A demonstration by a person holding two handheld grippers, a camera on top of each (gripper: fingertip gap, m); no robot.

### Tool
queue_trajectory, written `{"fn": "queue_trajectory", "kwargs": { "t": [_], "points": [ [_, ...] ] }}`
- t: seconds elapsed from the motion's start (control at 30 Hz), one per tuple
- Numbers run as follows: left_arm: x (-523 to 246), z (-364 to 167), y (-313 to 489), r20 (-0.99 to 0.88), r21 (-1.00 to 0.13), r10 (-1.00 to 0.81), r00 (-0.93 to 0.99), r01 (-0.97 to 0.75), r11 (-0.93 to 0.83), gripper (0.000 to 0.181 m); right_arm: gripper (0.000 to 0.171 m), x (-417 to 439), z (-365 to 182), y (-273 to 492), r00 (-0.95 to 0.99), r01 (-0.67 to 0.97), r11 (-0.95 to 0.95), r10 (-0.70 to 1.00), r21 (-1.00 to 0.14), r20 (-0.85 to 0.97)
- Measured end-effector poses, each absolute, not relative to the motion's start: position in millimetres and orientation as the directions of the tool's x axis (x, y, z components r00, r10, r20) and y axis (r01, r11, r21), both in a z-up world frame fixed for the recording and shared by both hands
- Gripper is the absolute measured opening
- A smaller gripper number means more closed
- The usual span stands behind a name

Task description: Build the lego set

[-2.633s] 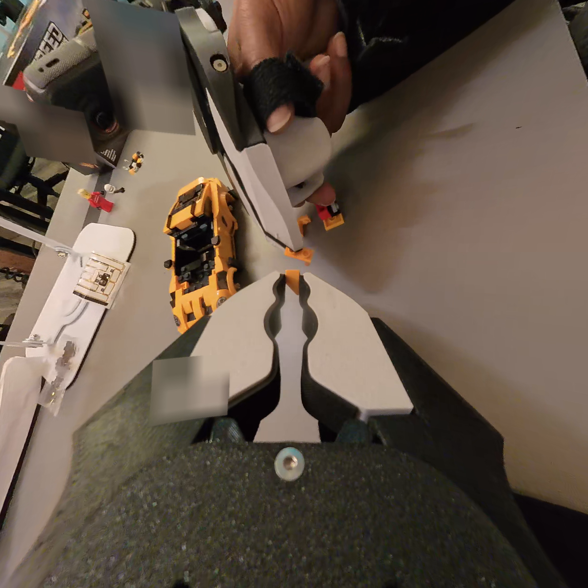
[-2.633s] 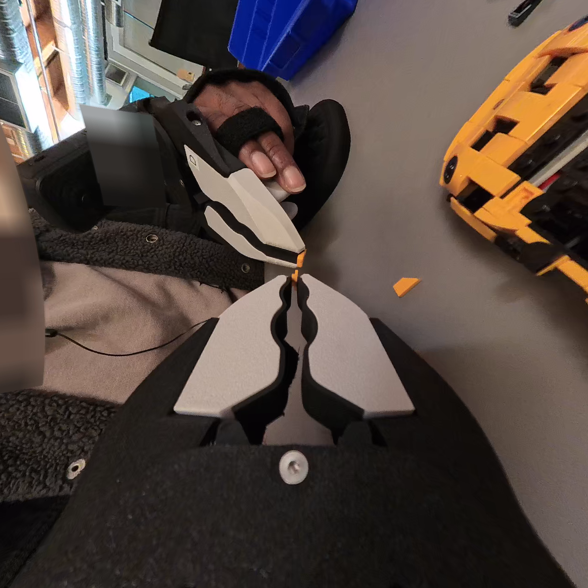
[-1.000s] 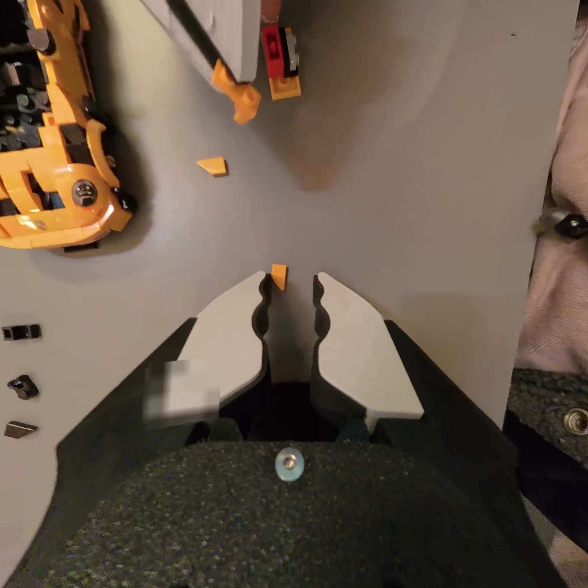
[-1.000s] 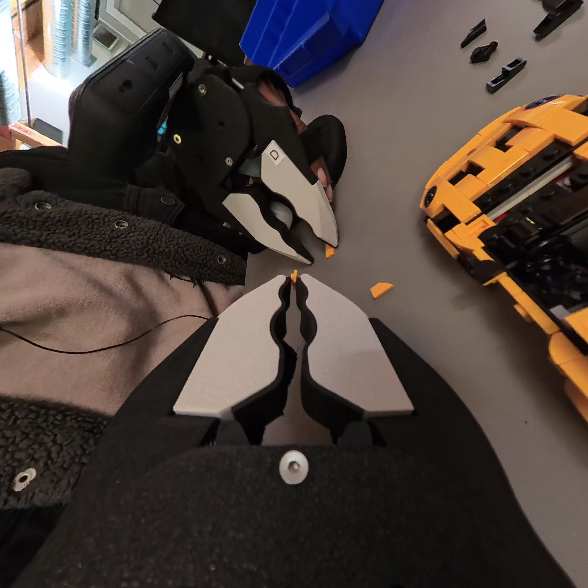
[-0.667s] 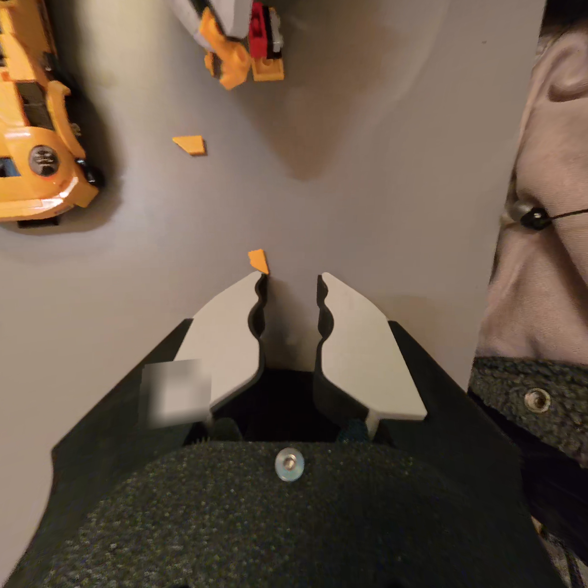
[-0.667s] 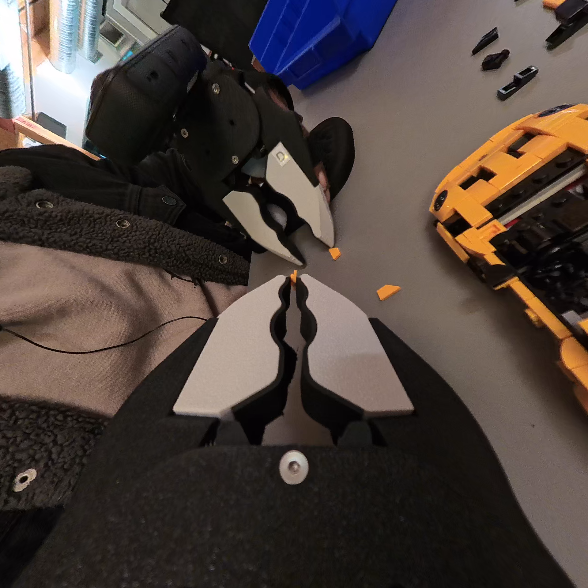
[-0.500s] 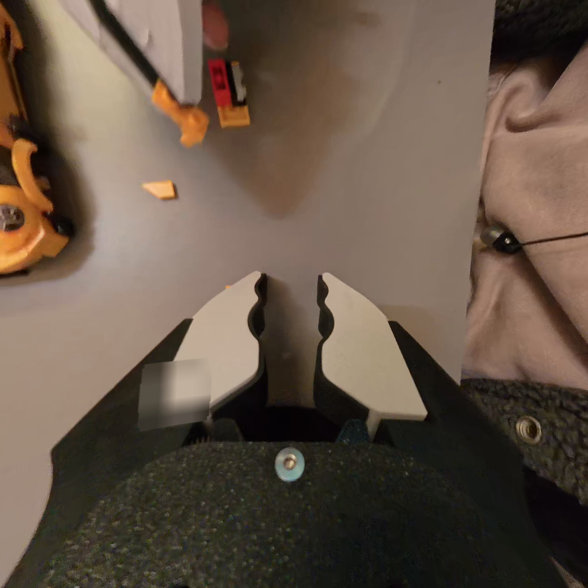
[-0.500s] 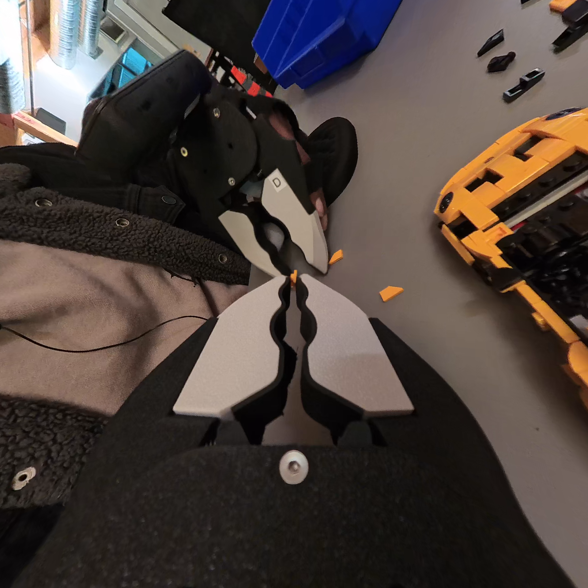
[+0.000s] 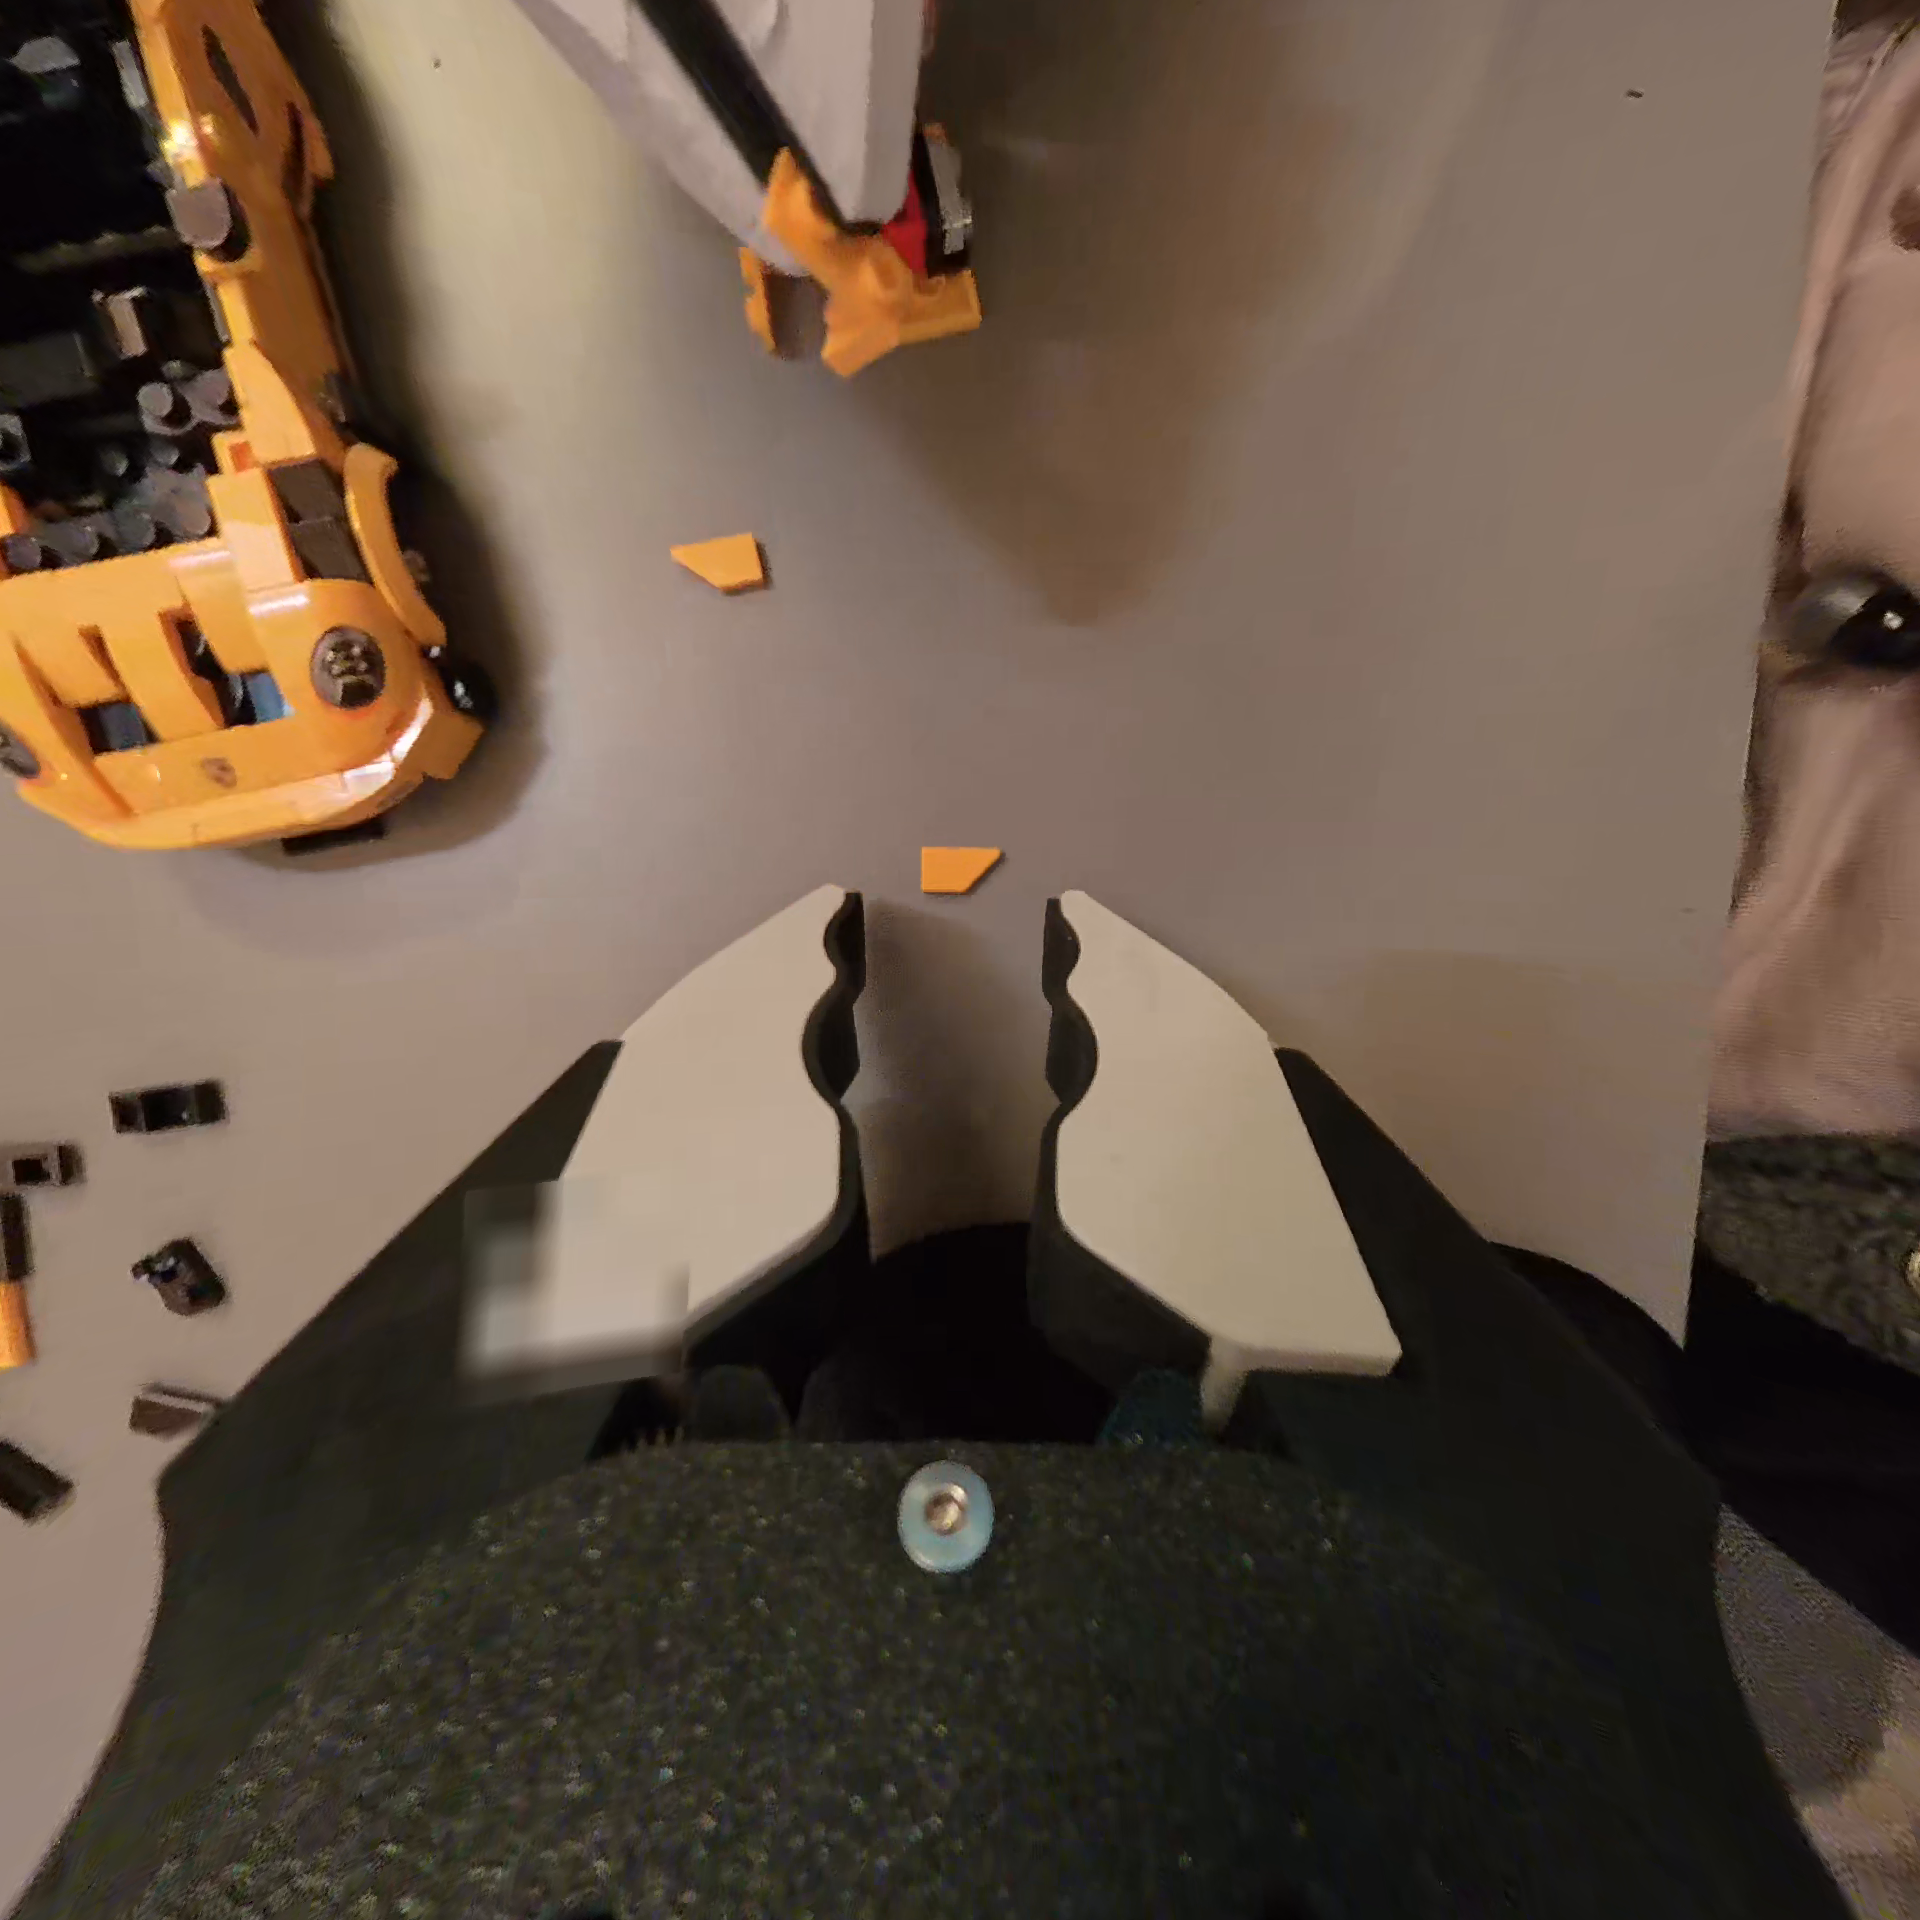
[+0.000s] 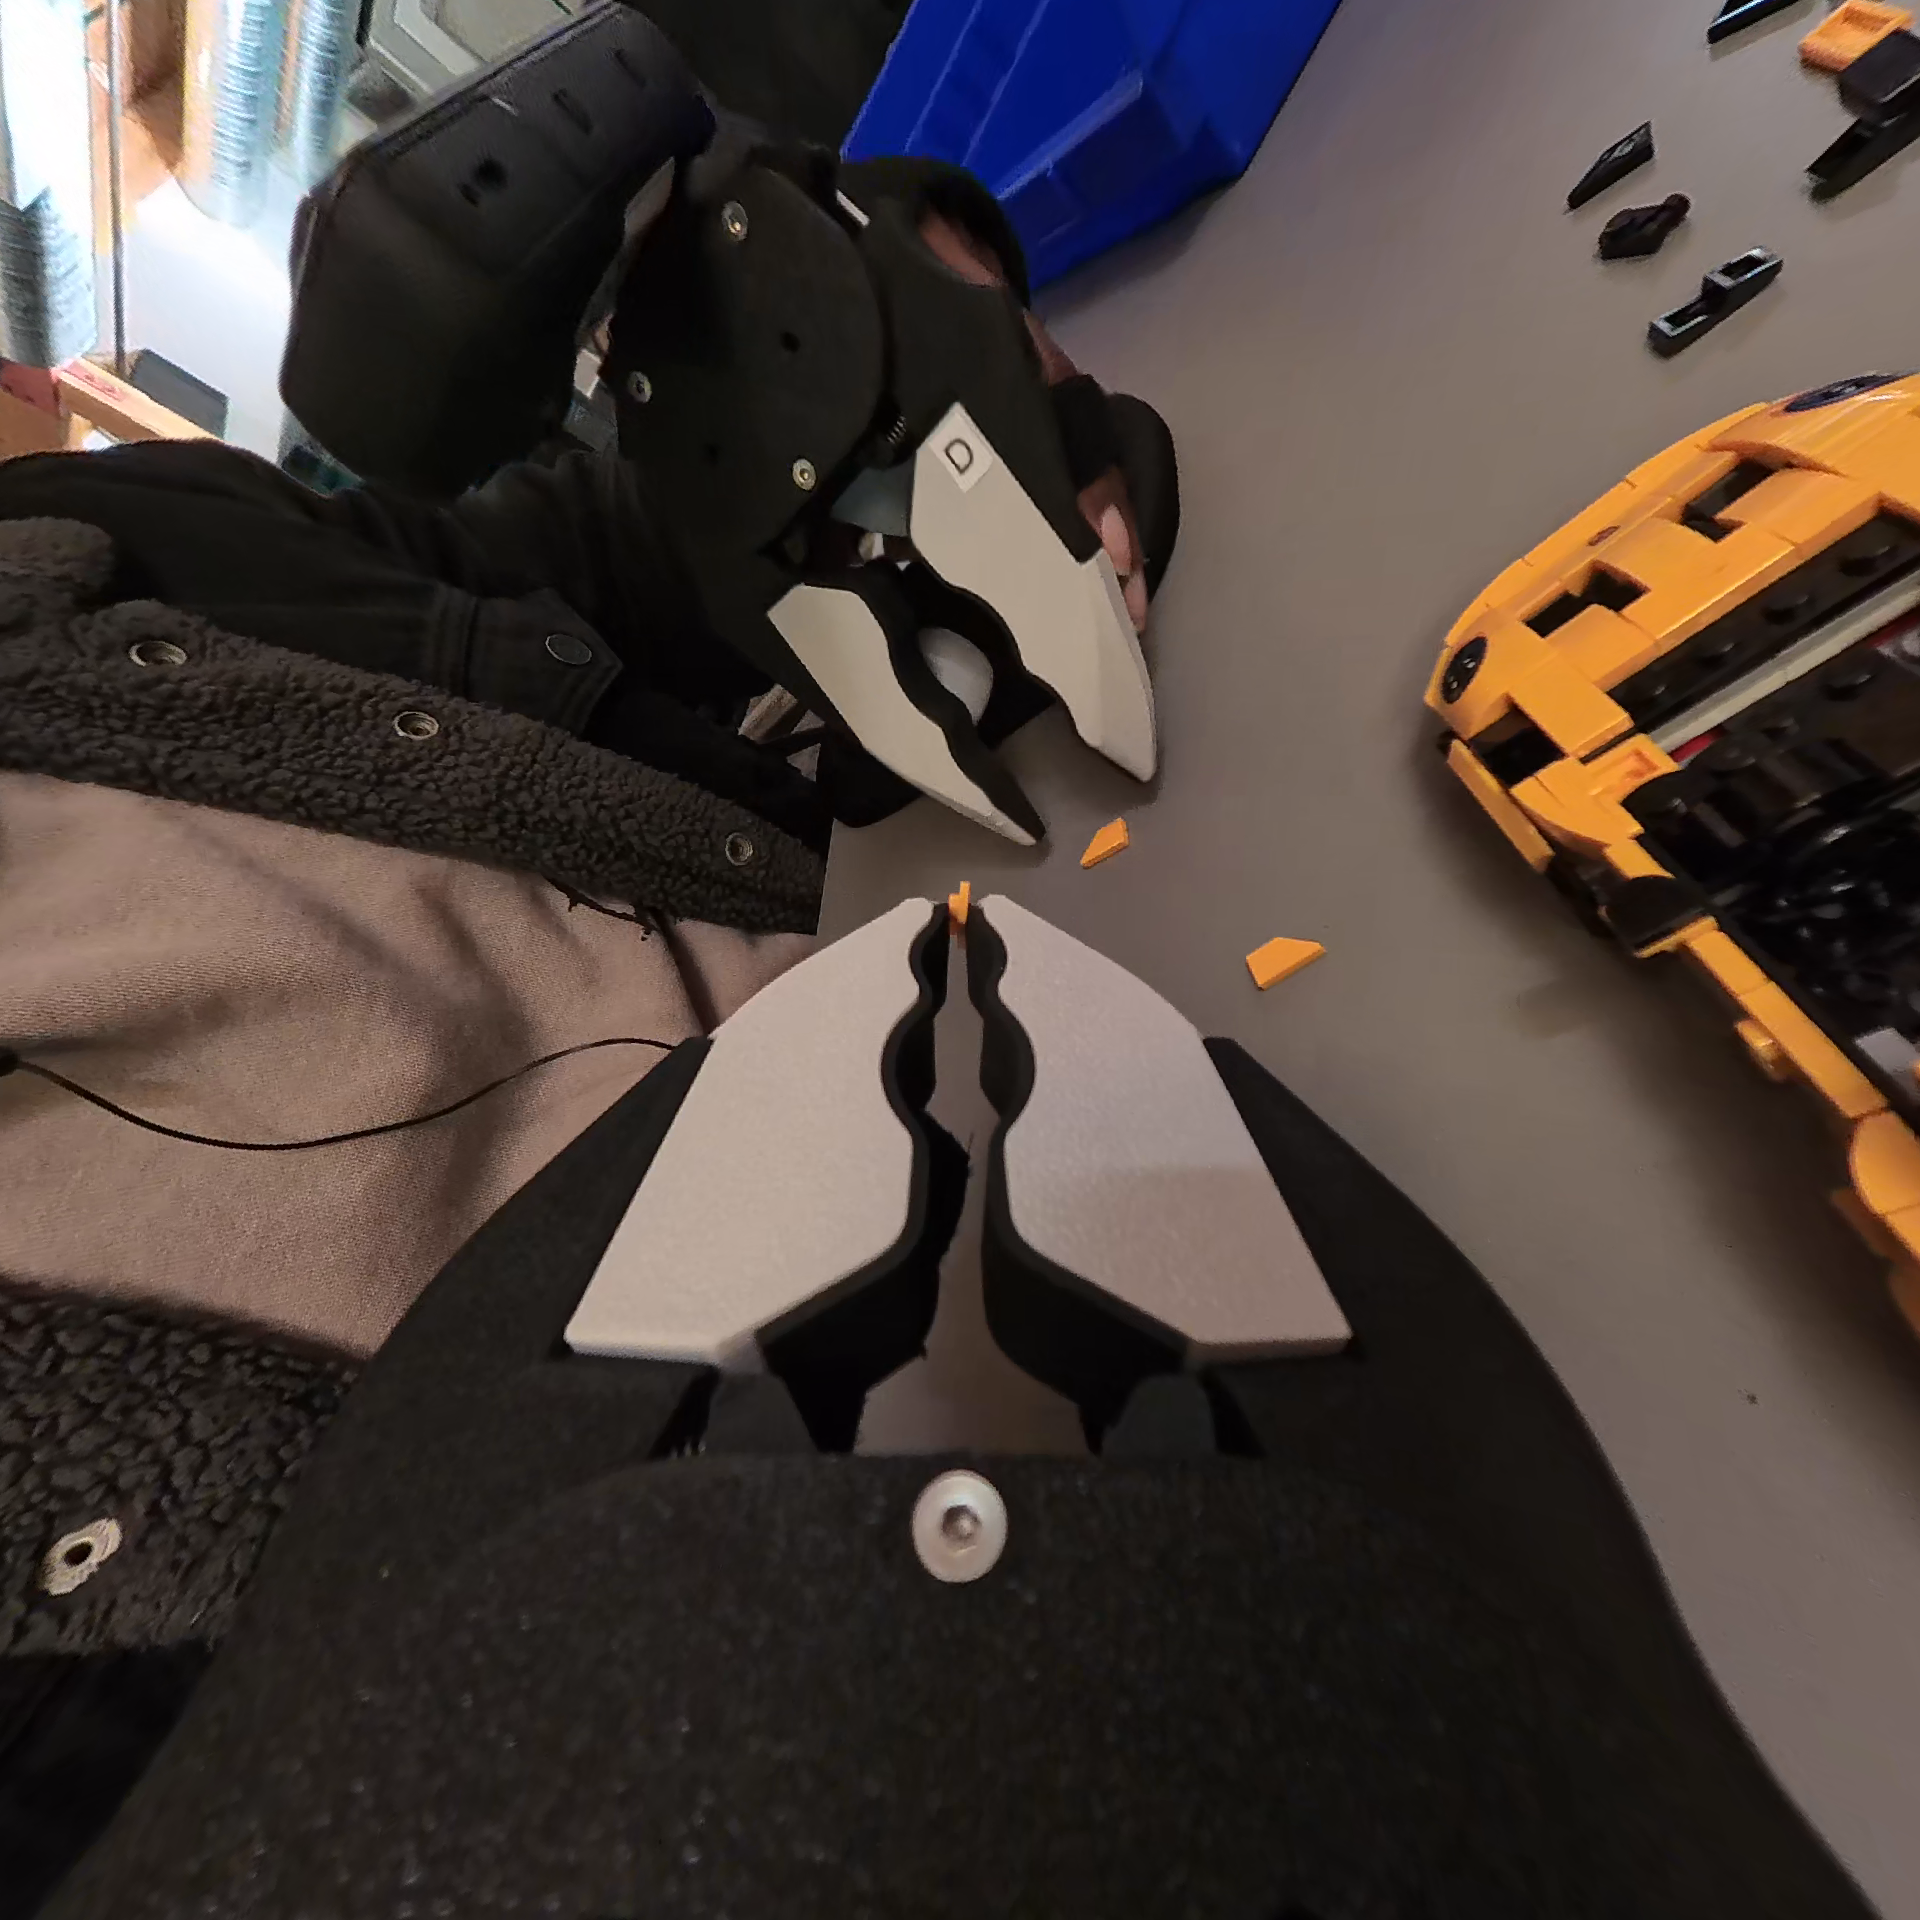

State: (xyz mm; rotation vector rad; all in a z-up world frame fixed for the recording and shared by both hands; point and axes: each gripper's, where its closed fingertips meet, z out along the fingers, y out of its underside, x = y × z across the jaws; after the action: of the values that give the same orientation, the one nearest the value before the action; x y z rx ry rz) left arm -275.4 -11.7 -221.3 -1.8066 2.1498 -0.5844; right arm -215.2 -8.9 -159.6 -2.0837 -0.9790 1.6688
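My left gripper is open and empty, low over the grey table. A small orange wedge tile lies flat just ahead of its fingertips; it also shows in the right wrist view. A second orange wedge tile lies farther ahead on the left. My right gripper is shut on a small orange piece. In the left wrist view this piece sits right beside a small red and orange assembly; I cannot tell if they touch. The yellow lego car stands at the left.
Several loose black pieces lie at the lower left of the left wrist view, and more lie beyond the car. A blue bin stands at the back. The table edge and a person's coat are close by. About 9 cm separates my left fingertips from my right.
My left gripper opened and let the orange wedge tile go onto the table, then drew back; the tile now lies just ahead of its tips. My right gripper stayed shut on its orange piece.
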Motion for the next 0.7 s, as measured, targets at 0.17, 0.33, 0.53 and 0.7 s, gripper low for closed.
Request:
{"fn": "queue_trajectory", "kwargs": {
  "t": [0.17,0.33,0.53,0.7],
  "points": [
    [-273.6,-224.3,-20.1,0.088,-0.473,-0.969,-0.230,-0.866,0.162,0.033,0.003,-215.0,-160.6,-8.6,0.094,0.320,-0.727,0.662,-0.607,-0.744],
    [-277.0,-225.1,-30.7,0.124,-0.482,-0.964,-0.235,-0.864,0.149,0.030,0.003,-215.5,-161.7,-9.6,0.090,0.325,-0.727,0.661,-0.606,-0.745],
    [-275.5,-224.3,-40.5,0.129,-0.492,-0.960,-0.247,-0.857,0.154,0.030,0.003,-216.6,-162.3,-11.1,0.089,0.331,-0.722,0.664,-0.607,-0.742],
    [-273.1,-222.0,-33.5,0.105,-0.500,-0.972,-0.212,-0.856,0.132,0.030,0.003,-216.9,-162.4,-11.7,0.087,0.334,-0.720,0.666,-0.609,-0.740]
  ]
}}
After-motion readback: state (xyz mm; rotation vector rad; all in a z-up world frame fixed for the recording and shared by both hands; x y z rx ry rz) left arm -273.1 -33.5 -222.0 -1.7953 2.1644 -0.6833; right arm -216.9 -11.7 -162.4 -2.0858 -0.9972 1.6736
